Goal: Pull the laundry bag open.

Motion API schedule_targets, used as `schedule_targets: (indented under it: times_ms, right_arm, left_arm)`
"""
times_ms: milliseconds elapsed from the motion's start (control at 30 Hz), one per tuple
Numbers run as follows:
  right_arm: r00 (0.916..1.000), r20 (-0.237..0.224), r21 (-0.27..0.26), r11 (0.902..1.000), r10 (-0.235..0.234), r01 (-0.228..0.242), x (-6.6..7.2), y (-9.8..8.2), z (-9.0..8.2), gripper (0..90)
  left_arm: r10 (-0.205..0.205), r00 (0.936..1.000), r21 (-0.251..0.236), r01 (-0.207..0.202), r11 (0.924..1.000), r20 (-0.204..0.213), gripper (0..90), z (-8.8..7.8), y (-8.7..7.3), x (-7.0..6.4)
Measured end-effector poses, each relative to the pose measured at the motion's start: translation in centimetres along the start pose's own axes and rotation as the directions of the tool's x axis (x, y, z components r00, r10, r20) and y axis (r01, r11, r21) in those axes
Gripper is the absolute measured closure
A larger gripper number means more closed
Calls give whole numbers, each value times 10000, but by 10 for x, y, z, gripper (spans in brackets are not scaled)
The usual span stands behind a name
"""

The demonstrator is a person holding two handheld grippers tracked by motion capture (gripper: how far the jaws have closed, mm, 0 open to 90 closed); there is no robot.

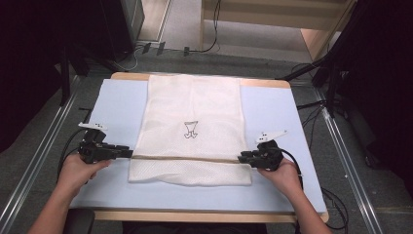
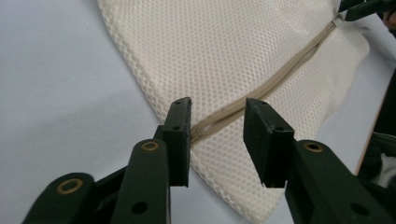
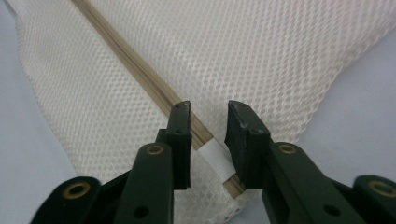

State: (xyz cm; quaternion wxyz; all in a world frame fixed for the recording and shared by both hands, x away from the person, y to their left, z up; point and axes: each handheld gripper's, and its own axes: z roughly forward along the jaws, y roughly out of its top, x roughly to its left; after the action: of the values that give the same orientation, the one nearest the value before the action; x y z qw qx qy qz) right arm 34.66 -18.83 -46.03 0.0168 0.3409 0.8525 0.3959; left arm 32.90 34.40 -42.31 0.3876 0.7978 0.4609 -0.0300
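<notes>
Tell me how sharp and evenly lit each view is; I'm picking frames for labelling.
High view: soft and low in detail, table evenly lit, dark surroundings at both sides. Left gripper view: white mesh laundry bag crisp, black jaws near the lens slightly soft. Right gripper view: weave sharp around the beige zipper strip, blurring at the far corners; no glare.

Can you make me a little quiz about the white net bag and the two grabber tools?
1. True or false: the net bag lies flat on the table.
2. What runs across the bag from the left tool to the right tool? A) a tan band B) a red ribbon C) a metal chain
3. Fill in: the jaws of both tools stand ____, with the band between them.

Key: 1 true; 2 A; 3 open
</notes>
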Motion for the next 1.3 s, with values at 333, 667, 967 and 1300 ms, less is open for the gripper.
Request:
schedule_targets:
  times_ms: [333, 667, 967, 1300]
  right_arm:
    - [9975, 575, -690, 9969, 414, -374, -10, -2, -11, 561]
    - [9909, 1144, -1073, 9925, 709, -587, -24, -9, -17, 490]
    - [9762, 1682, -1238, 9854, 1372, -1172, -39, -18, -25, 467]
    - [9600, 2082, -1317, 9780, 1871, -1620, -47, -26, -29, 414]
  left_arm:
    - [88, 9937, -540, -149, 9984, -1119, 421, -1, 1, 5]
    - [-212, 9868, -728, 96, 9973, -1606, 393, -3, 1, 20]
    - [-350, 9767, -788, 186, 9967, -2118, 382, -5, -1, 28]
    - [-649, 9638, -652, 496, 9966, -2587, 380, -4, 0, 37]
